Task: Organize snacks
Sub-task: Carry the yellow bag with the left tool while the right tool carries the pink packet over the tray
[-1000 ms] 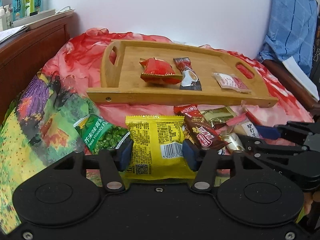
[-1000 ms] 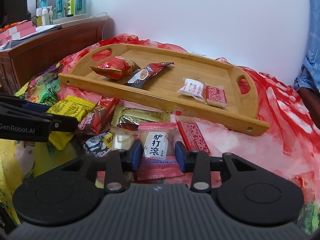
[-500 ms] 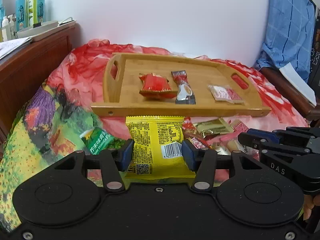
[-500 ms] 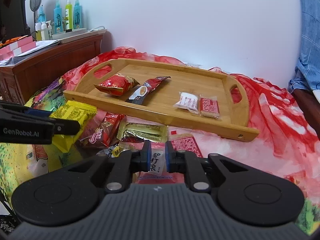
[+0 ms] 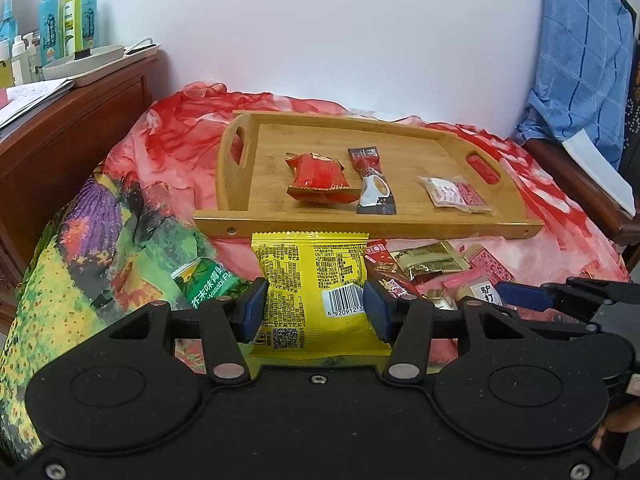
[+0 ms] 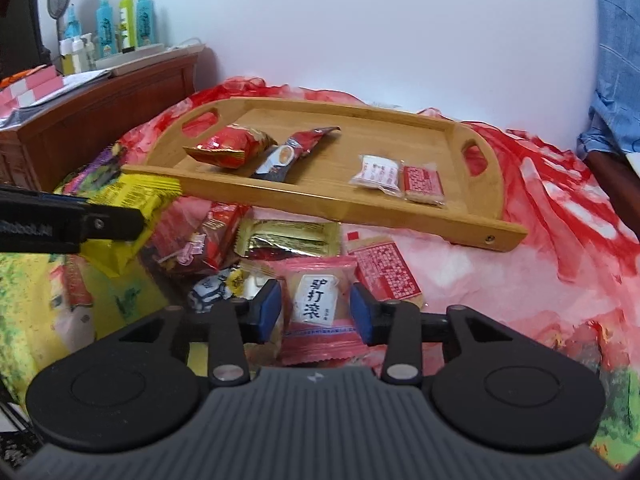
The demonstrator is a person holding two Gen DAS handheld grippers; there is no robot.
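My left gripper (image 5: pixel 315 309) is shut on a yellow snack packet (image 5: pixel 308 280), its blue pads pressing both long edges and holding it just above the bed. From the right wrist view the same packet (image 6: pixel 132 196) hangs in the left fingers (image 6: pixel 100 224) in front of the bamboo tray (image 6: pixel 360 140). My right gripper (image 6: pixel 315 311) is low over the snack pile and its jaws are opening. A pink packet with black characters (image 6: pixel 318 296) lies between the pads, which stand apart from it. The tray (image 5: pixel 400 144) holds a red bag (image 5: pixel 318 178), a coffee stick (image 5: pixel 374 188) and two small packets (image 5: pixel 452 194).
A green wasabi-pea packet (image 5: pixel 208 284), a gold packet (image 6: pixel 288 238) and several red ones lie loose on the flowered bedspread before the tray. A wooden dresser (image 5: pixel 60 140) with bottles stands at the left. A blue cloth (image 5: pixel 580 60) hangs at the right, and a white wall is behind.
The left gripper rose a little with the yellow packet, and the tray looks farther off. The right jaws closed tight on the pink packet, then spread wide again.
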